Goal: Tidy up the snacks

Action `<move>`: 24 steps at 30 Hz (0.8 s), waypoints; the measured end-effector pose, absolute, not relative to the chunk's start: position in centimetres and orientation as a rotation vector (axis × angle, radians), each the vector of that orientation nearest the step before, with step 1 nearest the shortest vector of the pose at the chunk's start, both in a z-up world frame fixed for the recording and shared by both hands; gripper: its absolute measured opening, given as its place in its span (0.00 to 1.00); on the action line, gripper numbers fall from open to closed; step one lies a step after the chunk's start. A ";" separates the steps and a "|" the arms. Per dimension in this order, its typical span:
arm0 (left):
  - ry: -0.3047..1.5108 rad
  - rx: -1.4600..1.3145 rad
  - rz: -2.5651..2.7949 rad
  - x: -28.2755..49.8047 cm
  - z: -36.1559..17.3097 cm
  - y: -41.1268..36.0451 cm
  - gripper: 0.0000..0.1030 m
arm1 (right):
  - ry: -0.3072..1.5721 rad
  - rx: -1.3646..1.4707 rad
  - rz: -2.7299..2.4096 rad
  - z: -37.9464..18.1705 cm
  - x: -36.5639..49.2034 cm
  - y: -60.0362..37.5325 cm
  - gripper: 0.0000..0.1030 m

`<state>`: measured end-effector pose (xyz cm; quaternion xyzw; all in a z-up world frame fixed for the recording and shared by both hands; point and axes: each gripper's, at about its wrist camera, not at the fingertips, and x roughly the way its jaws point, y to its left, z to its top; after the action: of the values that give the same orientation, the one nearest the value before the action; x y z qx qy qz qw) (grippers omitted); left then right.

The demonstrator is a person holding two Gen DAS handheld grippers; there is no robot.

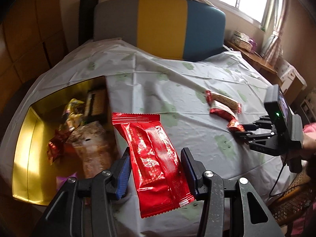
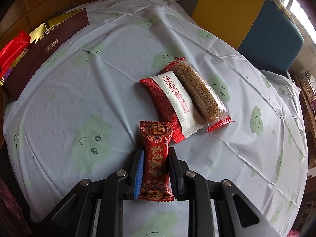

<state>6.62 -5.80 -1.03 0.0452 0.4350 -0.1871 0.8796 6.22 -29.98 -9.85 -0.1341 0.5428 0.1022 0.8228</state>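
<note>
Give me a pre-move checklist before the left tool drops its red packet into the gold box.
1. Left tool grips the large red packet: ok, pads press both its sides.
2. Packet is over the gold box: not ok, it hangs beside the box's near wall, over the tablecloth.
3. Room in the box: ok, snacks lie on its floor but bare gold shows.
4. Right tool is out of the way: ok, it is off to the side, shut on the small red patterned packet.
5. Snacks left on the table: not ok, the red-and-white packet and the grain bar still lie there.
6. Whether the small packet is lifted off the cloth: cannot tell.
</note>
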 end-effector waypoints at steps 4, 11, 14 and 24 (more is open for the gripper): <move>0.918 0.025 -0.328 7.5 -0.8 -1.8 0.48 | 1.152 -0.292 0.217 -9.8 6.2 -30.1 0.23; 0.930 -0.158 -0.135 8.6 -0.4 8.2 0.36 | 1.147 -0.314 0.214 -9.7 6.0 -29.7 0.23; 0.916 -0.171 -0.073 8.7 -0.9 11.0 0.35 | 1.145 -0.327 0.211 -9.6 5.9 -29.4 0.23; 0.962 -0.191 -0.063 8.5 -2.8 11.7 0.33 | 1.146 -0.325 0.206 -9.6 5.9 -29.3 0.23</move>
<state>8.54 11.72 -2.78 -0.0917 0.4621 -0.0301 0.8816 5.93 -29.33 -9.63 -0.1529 0.5388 0.0968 0.8228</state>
